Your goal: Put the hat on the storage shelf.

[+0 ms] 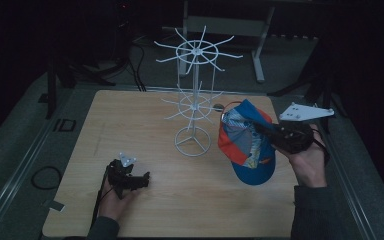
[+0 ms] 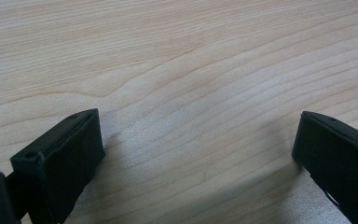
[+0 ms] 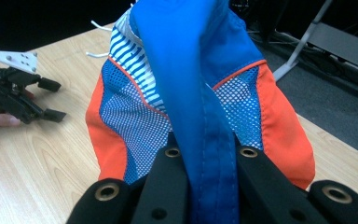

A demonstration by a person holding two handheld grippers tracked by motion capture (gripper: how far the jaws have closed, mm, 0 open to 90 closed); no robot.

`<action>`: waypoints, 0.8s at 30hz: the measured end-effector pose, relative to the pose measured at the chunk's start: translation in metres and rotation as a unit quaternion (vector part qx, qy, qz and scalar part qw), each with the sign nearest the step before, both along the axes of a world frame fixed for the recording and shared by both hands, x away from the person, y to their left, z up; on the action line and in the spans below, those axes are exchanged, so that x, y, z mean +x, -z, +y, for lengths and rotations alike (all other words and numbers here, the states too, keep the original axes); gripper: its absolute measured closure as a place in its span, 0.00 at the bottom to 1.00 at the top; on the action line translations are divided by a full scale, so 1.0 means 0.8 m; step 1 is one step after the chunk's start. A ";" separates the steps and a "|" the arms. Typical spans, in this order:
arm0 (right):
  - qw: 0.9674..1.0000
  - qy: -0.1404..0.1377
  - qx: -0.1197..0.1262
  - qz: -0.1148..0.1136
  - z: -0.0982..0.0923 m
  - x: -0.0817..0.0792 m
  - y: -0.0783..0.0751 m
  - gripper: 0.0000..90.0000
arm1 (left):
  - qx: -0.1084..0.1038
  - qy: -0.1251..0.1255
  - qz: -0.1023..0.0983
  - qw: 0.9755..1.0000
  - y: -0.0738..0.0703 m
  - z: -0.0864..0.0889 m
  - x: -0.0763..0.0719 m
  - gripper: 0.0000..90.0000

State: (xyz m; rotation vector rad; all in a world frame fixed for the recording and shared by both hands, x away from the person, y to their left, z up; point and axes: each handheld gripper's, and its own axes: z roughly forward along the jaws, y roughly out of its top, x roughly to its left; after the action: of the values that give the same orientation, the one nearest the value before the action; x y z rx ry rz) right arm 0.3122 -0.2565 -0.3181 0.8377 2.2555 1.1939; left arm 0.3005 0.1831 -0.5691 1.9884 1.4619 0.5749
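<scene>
A blue, orange and striped cap (image 1: pixel 247 142) hangs in the air at the right of the wooden table (image 1: pixel 145 200), just right of a white wire hook stand (image 1: pixel 195 80). My right gripper (image 1: pixel 265 131) is shut on the cap's blue fabric (image 3: pixel 205 116), which is pinched between the two black jaws. The cap's mesh and orange panels (image 3: pixel 279 126) spread beyond the jaws. My left gripper (image 1: pixel 145 179) rests low over the table at the front left, open, with bare wood (image 2: pixel 196 116) between its fingers (image 2: pixel 60 158). In the right gripper view the left gripper (image 3: pixel 51 100) lies far left.
The stand's round base (image 1: pixel 192 141) sits mid-table, its hooked arms reaching out at two heights. Beyond the table are a metal table leg (image 1: pixel 260 55), cables and dark floor. A cable loop (image 1: pixel 45 177) lies left of the table.
</scene>
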 end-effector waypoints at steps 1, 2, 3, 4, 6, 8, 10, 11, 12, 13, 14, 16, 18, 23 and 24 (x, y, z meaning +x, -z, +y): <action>1.000 0.000 0.002 -0.001 0.000 -0.001 -0.001 0.98 | 0.001 0.000 0.000 1.000 0.000 0.000 0.000 0.02; 1.000 0.000 0.004 -0.002 0.000 -0.002 -0.001 0.98 | 0.001 0.000 0.000 1.000 0.000 0.000 0.000 0.02; 1.000 0.000 0.005 -0.003 0.000 -0.002 -0.002 0.98 | 0.000 0.000 0.000 1.000 0.000 0.000 0.000 0.02; 1.000 0.000 0.008 -0.004 0.000 -0.003 -0.002 0.98 | 0.000 0.000 0.000 1.000 0.000 0.000 0.000 0.02; 1.000 -0.002 0.012 -0.005 -0.001 -0.004 -0.004 0.98 | 0.001 0.000 0.000 1.000 0.000 0.000 0.000 0.02; 1.000 -0.004 0.016 -0.005 -0.001 -0.005 -0.005 0.98 | 0.001 0.000 0.000 1.000 0.000 0.000 0.000 0.02; 1.000 -0.008 0.022 -0.007 0.000 -0.006 -0.006 0.98 | 0.000 0.000 0.000 1.000 0.000 0.000 0.000 0.02; 1.000 -0.009 0.023 -0.008 0.000 -0.006 -0.007 0.98 | 0.001 0.000 0.000 1.000 0.000 0.000 0.000 0.02; 1.000 -0.009 0.025 -0.008 0.000 -0.007 -0.008 0.98 | 0.001 0.000 0.000 1.000 0.000 0.000 0.000 0.02; 1.000 -0.010 0.026 -0.010 0.000 -0.007 -0.009 0.98 | 0.001 0.000 0.000 1.000 0.000 0.000 0.000 0.02; 0.999 -0.011 0.029 -0.010 0.001 -0.008 -0.010 0.98 | 0.001 0.000 0.000 1.000 0.000 0.000 0.000 0.02; 0.999 -0.012 0.030 -0.013 0.001 -0.008 -0.012 0.98 | 0.001 0.000 0.000 1.000 0.000 0.000 0.000 0.02; 0.999 -0.012 0.033 -0.013 0.001 -0.009 -0.013 0.98 | 0.000 0.000 0.000 1.000 0.000 0.000 0.000 0.02; 0.999 -0.012 0.036 -0.017 0.002 -0.011 -0.016 0.98 | 0.001 0.000 0.000 1.000 0.000 0.000 0.000 0.02; 0.999 -0.013 0.037 -0.018 0.003 -0.011 -0.017 0.98 | 0.001 0.000 0.000 1.000 0.000 0.000 0.000 0.02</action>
State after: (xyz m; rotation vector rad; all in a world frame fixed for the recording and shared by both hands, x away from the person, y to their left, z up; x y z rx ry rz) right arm 0.3032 -0.2545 -0.3047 0.8114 2.2122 1.2993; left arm 0.3005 0.1832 -0.5691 1.9901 1.4611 0.5764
